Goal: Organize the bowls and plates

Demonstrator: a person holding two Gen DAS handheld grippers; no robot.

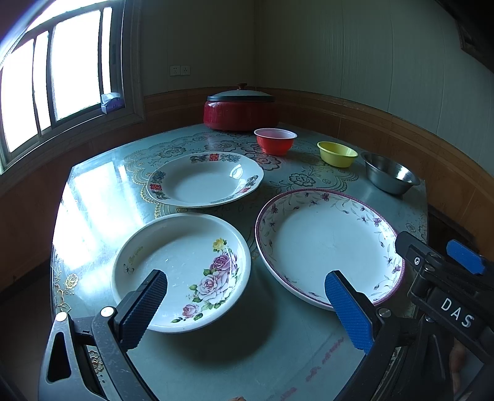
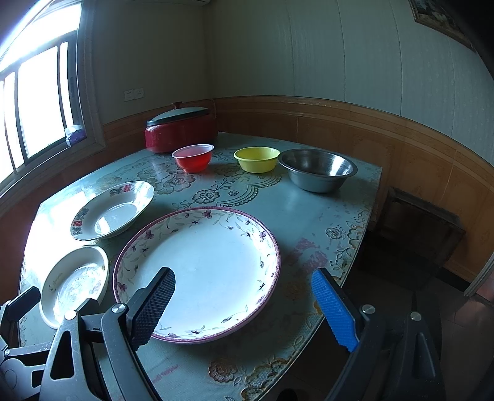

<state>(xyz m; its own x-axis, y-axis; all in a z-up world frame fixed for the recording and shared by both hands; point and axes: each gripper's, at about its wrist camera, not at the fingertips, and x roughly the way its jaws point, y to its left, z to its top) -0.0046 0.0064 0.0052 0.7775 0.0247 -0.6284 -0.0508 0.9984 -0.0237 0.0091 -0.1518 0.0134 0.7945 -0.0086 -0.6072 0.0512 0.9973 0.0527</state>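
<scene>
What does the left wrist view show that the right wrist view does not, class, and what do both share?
Only the left wrist view shows the rose plate's flowers clearly, plus the right gripper at its edge. Only the right wrist view shows the framed picture and the dark stool. Both share three plates, the red bowl, yellow bowl, steel bowl and red pot.

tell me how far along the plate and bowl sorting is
Nothing looks stacked yet. Both the left gripper and right gripper are open and empty. The rose plate, purple-rimmed plate, red-emblem plate, red bowl, yellow bowl and steel bowl all sit apart.
</scene>
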